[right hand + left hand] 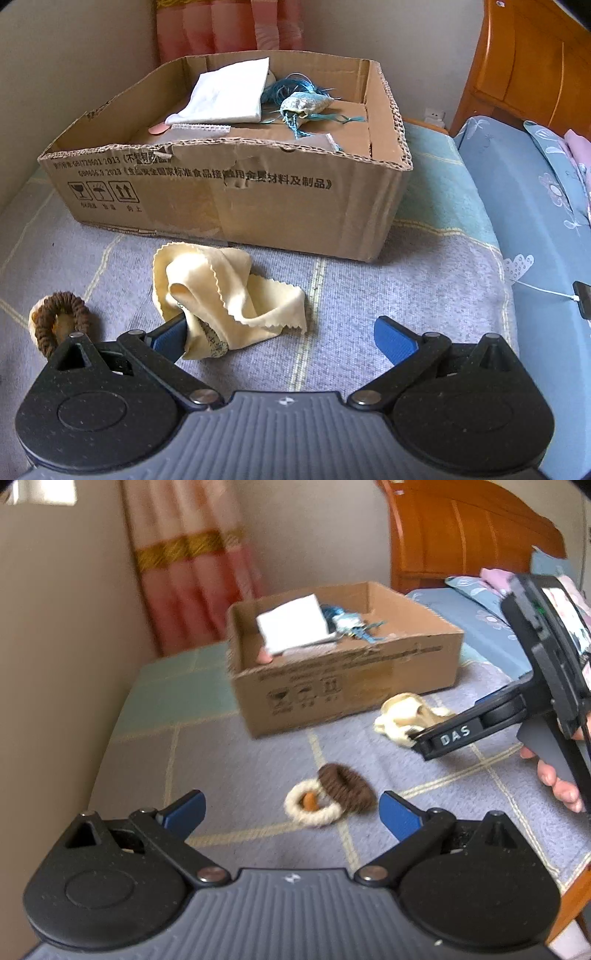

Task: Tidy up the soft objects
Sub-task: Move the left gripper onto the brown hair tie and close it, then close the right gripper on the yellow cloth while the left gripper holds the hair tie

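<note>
Yellow cloth (225, 291) before cardboard box (236, 199), at right gripper (284, 338), jaws spread; left gripper (291, 808) likewise spread, farther.

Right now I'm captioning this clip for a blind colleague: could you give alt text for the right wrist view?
The open right claw reaches a crumpled yellow cloth on a grey bedspread, its left finger against the fabric. Behind stands a cardboard box holding a white cloth and a blue tasselled pouch; a brown hair tie lies at left.
</note>
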A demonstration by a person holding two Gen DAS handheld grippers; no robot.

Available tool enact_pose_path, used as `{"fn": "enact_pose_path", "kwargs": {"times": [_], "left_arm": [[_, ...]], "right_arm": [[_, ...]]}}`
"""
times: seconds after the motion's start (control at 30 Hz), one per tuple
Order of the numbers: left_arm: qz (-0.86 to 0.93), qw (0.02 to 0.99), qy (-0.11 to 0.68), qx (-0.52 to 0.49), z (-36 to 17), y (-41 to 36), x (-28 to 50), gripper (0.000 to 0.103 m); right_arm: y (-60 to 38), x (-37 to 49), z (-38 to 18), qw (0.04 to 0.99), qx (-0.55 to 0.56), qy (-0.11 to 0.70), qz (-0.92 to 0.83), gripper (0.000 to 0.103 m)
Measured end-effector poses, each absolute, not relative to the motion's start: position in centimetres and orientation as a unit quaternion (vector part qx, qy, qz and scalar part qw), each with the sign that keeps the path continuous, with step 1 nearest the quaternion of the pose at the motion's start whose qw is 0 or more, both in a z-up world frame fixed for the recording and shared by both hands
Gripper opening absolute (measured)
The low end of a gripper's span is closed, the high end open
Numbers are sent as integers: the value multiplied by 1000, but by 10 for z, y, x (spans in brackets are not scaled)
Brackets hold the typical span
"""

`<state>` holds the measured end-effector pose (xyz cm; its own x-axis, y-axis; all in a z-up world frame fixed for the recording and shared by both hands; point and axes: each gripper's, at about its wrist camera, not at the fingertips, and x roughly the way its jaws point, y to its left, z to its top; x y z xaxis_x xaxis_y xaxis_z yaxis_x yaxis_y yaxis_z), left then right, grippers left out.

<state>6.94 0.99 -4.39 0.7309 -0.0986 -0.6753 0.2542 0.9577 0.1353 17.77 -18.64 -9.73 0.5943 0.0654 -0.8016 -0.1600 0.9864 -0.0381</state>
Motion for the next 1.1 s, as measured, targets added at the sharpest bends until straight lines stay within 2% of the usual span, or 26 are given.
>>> {"fn": "enact_pose_path", "kwargs": {"times": [0.23,0.3,0.4,0.63,0.7,0.93,1.0,1.1], "left_arm": [[-124,919,333,171,-54,-21,75,94],[-130,916,333,183,-59,-26,76,82],[-133,910,348,182,-65,-27,81,72],[-137,907,358,174,-71,-29,88,58],[-141,906,362,169,-72,-29,90,52],[-145,906,362,164,-74,-30,95,47],[-144,904,367,166,-76,-31,97,41],[-146,904,367,160,-76,-29,97,39]], "right_arm": [[-187,177,-97,888,-60,449,76,103],[-188,175,-96,888,-62,449,79,103],[-189,175,-96,888,-64,448,85,103],[-190,173,-96,888,-66,446,89,103],[-190,174,-96,888,-66,446,90,103],[-189,174,-96,888,-66,446,89,103],[-189,174,-96,888,-66,446,89,103],[-189,174,-96,888,-66,446,89,103]]}}
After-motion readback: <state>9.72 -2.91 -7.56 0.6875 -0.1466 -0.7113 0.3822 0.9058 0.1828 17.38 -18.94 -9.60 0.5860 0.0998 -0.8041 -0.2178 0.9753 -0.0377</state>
